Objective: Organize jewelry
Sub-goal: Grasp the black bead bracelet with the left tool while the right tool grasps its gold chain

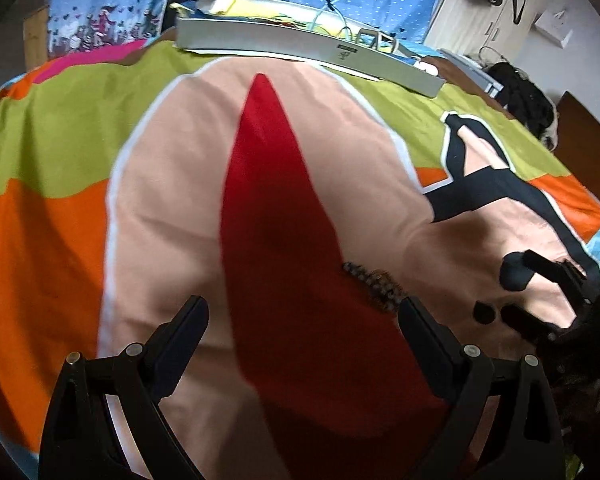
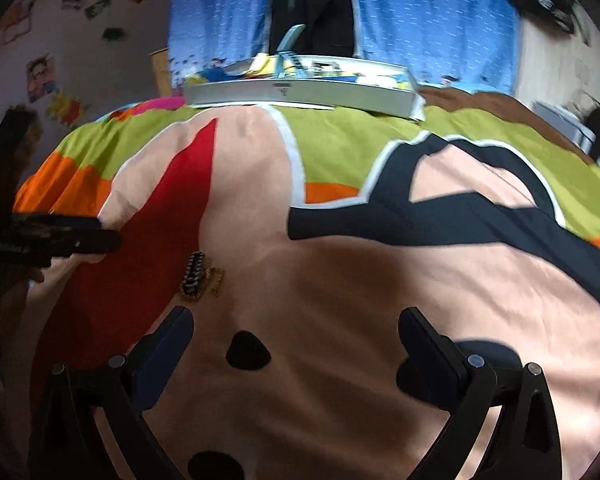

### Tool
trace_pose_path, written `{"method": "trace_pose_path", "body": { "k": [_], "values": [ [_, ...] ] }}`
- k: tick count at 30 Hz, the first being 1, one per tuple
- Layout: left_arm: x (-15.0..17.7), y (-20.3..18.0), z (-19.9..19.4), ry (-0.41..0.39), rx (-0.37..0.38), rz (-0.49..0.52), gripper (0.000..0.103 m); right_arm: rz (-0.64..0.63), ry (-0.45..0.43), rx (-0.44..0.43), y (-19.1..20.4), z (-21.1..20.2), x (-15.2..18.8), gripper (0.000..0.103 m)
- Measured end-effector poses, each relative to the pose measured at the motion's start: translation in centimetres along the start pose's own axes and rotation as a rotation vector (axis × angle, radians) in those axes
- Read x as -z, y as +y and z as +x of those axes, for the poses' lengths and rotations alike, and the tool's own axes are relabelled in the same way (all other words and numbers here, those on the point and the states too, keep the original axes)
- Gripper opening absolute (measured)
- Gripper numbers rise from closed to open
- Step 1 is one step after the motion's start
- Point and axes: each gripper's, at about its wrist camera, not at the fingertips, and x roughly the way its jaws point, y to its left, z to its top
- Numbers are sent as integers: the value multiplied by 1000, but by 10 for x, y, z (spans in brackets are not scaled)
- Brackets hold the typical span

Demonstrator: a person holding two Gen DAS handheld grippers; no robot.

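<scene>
Here, a small heap of dark beaded jewellery with a gold-coloured chain point(image 1: 374, 286) is seen lying on the brightly printed bed cover point(image 1: 172, 184), on the seam between a red wedge and a peach field, well in from the bed's edges and nearer its near edge than its far one. Along the far edge of the bed a long, flat grey tray point(image 1: 300, 50) filled with colourful items is set.

The left hand-held gripper point(image 1: 304, 320) is held released, jaws spread wide, low over the cover, with the heap just beyond its right finger. The right hand-held gripper point(image 2: 296, 330) is likewise released and empty, with the heap just ahead of its left finger.

The step in hand is judged to be the pick-up of the heap, probably for transfer to the tray. Several risks are foreseen: the soft cover could be pinched together with the beads, so that fabric is lifted; only one strand could be caught, leaving the fine chain trailing or dropped on the way across the bed; and, since both grippers are close to the same heap, they could be knocked together.
</scene>
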Motion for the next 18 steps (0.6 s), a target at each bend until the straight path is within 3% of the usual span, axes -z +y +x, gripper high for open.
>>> {"method": "trace_pose_path", "body": {
  "k": [4, 6, 8, 11, 18],
  "values": [
    [-5, 2, 8, 10, 60, -4, 92, -103, 7, -35, 11, 11, -4, 101],
    [-5, 4, 11, 18, 99, -19, 87, -130, 21, -53, 13, 18, -6, 91],
    [-6, 4, 15, 36, 128, -29, 71, -143, 35, -67, 14, 25, -7, 86],
    [-6, 1, 20, 58, 157, -23, 57, -143, 48, -81, 14, 32, -6, 75],
    [-8, -8, 26, 76, 235, -2, 32, -183, 66, -145, 21, 45, -12, 40]
  ]
}}
